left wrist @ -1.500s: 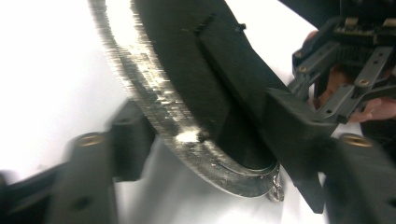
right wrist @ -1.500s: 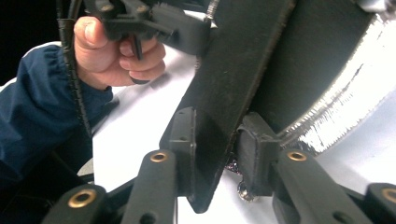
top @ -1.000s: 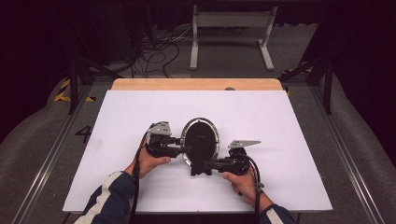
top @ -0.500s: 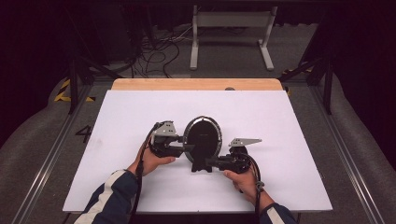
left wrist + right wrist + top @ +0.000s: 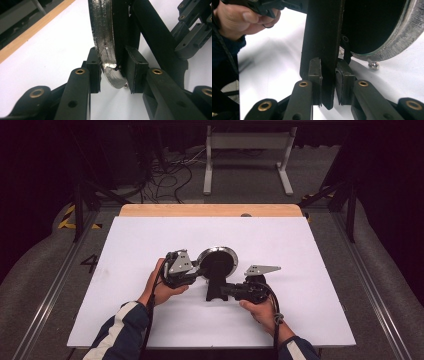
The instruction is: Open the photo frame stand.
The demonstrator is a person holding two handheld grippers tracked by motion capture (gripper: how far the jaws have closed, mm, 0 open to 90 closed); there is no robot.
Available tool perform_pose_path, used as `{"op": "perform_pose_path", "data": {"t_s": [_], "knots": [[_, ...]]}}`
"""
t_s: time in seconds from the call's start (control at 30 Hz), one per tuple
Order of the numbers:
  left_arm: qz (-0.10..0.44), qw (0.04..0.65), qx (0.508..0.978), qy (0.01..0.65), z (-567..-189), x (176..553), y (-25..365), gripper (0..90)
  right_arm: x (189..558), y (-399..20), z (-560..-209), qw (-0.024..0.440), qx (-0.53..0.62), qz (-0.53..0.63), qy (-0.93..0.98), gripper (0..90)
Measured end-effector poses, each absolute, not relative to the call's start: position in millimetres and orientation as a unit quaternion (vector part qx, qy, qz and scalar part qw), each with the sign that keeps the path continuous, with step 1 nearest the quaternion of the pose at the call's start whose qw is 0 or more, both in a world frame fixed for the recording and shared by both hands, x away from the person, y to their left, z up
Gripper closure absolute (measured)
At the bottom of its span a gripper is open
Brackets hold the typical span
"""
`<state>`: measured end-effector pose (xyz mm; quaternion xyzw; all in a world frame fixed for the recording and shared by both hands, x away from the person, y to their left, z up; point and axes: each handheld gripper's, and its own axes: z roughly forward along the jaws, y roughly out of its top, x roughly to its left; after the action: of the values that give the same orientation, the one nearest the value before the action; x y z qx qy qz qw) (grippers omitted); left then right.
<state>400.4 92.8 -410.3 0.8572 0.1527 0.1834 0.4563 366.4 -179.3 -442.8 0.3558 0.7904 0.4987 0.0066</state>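
My right hand-held gripper [image 5: 327, 82] clamps the round silver-rimmed mirror's [image 5: 217, 261] black stand [image 5: 323, 47]; my left hand-held gripper [image 5: 113, 72], jaws just closing, straddles its rim. Tilting remains, I judge.

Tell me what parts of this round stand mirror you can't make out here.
- Mirror glass face: high view too small, left gripper overlaps its rim.
- Mirror's top: cut off by the frame edge in the left gripper view.
- Stand foot: hidden behind the right gripper.

Fingers [image 5: 136, 71] astride silver-rimmed disc [image 5: 105, 42]
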Motion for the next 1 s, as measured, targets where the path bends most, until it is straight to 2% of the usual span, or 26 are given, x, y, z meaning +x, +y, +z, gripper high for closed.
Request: {"op": "perform_pose_path", "data": {"t_s": [0.1, 0.17, 0.37, 0.57, 0.67, 1.0], "knots": [[0.148, 0.482, 0.848, 0.160, -415.5, 403.3, 95.7, 70.0, 366.5, -179.3, -444.1, 0.008, 0.353, 0.495, 0.794, 77.1], [0.123, 0.484, 0.852, 0.158, -421.0, 404.9, 94.7, 67.0, 364.7, -178.4, -444.0, 0.012, 0.351, 0.490, 0.798, 76.9], [0.113, 0.489, 0.849, 0.165, -426.0, 403.8, 93.3, 64.6, 361.8, -177.2, -444.8, 0.018, 0.346, 0.486, 0.802, 77.0], [0.113, 0.471, 0.861, 0.153, -430.3, 405.6, 90.3, 67.9, 359.6, -171.4, -445.7, 0.030, 0.329, 0.468, 0.820, 77.9], [0.148, 0.457, 0.865, 0.148, -430.6, 400.3, 86.1, 67.7, 358.6, -171.8, -444.8, 0.033, 0.330, 0.469, 0.819, 77.7], [0.202, 0.443, 0.863, 0.137, -432.6, 395.6, 81.8, 66.8, 358.5, -174.0, -443.3, 0.035, 0.332, 0.474, 0.814, 77.2]]}}
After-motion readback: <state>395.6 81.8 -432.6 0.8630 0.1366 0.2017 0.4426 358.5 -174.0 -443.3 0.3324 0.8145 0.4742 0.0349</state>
